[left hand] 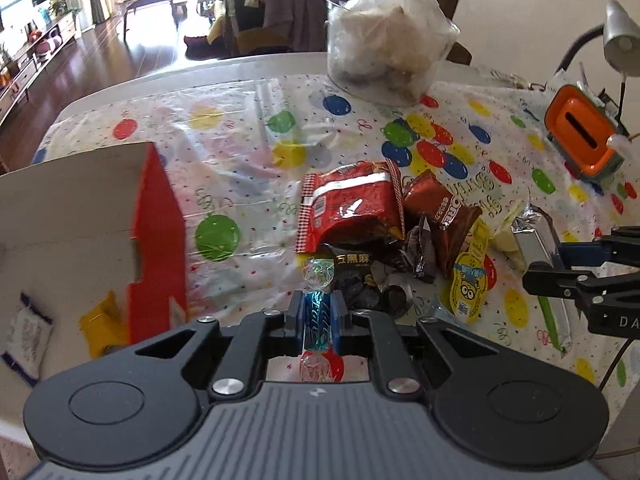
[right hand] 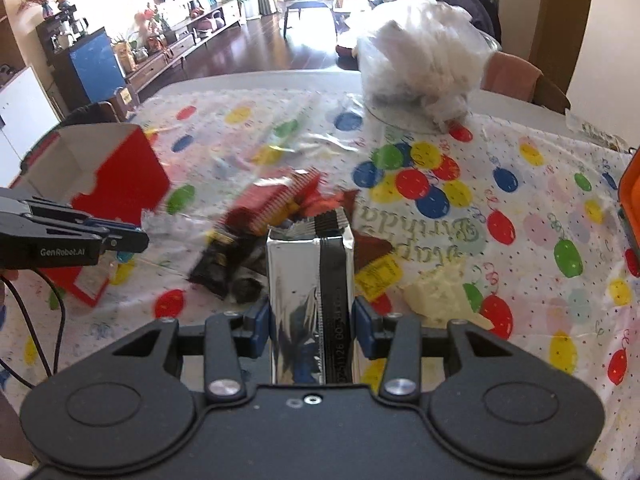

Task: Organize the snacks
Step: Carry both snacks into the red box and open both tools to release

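Candy in a blue foil twist wrapper (left hand: 318, 320) sits pinched between the pads of the left gripper (left hand: 318, 314), its clear twisted ends sticking out in front of and behind the jaws, which are pressed tight on it. In the other view, the right gripper (right hand: 311, 322) clamps a tall silver foil packet (right hand: 308, 280) with a black seam strip down its face (the packet stands upright between the blue pads and rises well above them).

Just beyond the left gripper lies the snack pile (left hand: 380, 232) on the surface (left hand: 248, 184), which is covered by a clear-wrapped cloth printed with coloured balloons: a black packet with gold lettering nearest, a large red bag (left hand: 352, 208) behind it, a brown packet (left hand: 440, 216) to its right, and a yellow cartoon-printed sachet (left hand: 470, 284) nearer the right edge. A pale crumpled wrapper (right hand: 440, 292) lies beside the right gripper.

To the left stands an open red cardboard box (left hand: 156, 240) with a white inside; a yellow packet (left hand: 102, 328) and a white sachet with blue edges (left hand: 26, 340) lie in it.

Farther back, an orange and green device (left hand: 582, 140) sits at the right edge, below a silver lamp (left hand: 620, 40). A big crumpled clear plastic bag (left hand: 388, 36) with white contents stands at the far side of the surface.
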Demonstrator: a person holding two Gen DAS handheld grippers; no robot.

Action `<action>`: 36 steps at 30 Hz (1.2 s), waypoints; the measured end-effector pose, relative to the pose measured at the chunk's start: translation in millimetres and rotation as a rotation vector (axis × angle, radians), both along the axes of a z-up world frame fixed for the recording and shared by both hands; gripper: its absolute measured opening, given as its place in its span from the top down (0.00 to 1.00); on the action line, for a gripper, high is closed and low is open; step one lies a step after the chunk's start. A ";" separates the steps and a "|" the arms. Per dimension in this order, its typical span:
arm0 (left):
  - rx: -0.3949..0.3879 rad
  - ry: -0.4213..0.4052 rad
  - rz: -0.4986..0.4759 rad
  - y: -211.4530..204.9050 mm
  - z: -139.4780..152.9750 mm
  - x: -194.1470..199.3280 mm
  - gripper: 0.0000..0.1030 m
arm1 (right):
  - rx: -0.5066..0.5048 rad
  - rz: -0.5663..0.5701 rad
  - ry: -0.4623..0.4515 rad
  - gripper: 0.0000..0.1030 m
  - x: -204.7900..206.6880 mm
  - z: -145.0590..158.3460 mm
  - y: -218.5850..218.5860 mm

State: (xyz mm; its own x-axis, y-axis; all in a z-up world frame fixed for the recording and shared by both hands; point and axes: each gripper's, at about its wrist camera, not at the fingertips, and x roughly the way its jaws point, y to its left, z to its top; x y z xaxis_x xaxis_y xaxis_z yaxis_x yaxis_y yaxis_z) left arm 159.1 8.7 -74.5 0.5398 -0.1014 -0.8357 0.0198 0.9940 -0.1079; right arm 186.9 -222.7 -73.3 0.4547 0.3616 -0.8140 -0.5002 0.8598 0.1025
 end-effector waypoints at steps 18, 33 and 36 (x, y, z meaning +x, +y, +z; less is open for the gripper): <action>0.044 -0.060 0.117 100.0 54.2 -41.2 0.88 | 0.079 0.182 -0.064 0.60 -24.3 53.8 127.1; 0.115 -0.018 0.224 216.7 43.4 -48.1 0.88 | 0.047 0.282 -0.037 0.60 -22.0 40.0 259.5; 0.137 0.001 0.229 232.9 34.9 -45.9 0.88 | 0.034 0.289 -0.023 0.60 -18.9 31.9 283.3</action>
State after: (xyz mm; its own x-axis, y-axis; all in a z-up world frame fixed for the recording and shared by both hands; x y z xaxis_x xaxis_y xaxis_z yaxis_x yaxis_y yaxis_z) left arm 113.2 241.6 -39.6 0.5348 0.1377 -0.8337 -0.2075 0.9778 0.0284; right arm 168.0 60.7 -41.4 0.3470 0.5054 -0.7900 -0.7263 0.6778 0.1146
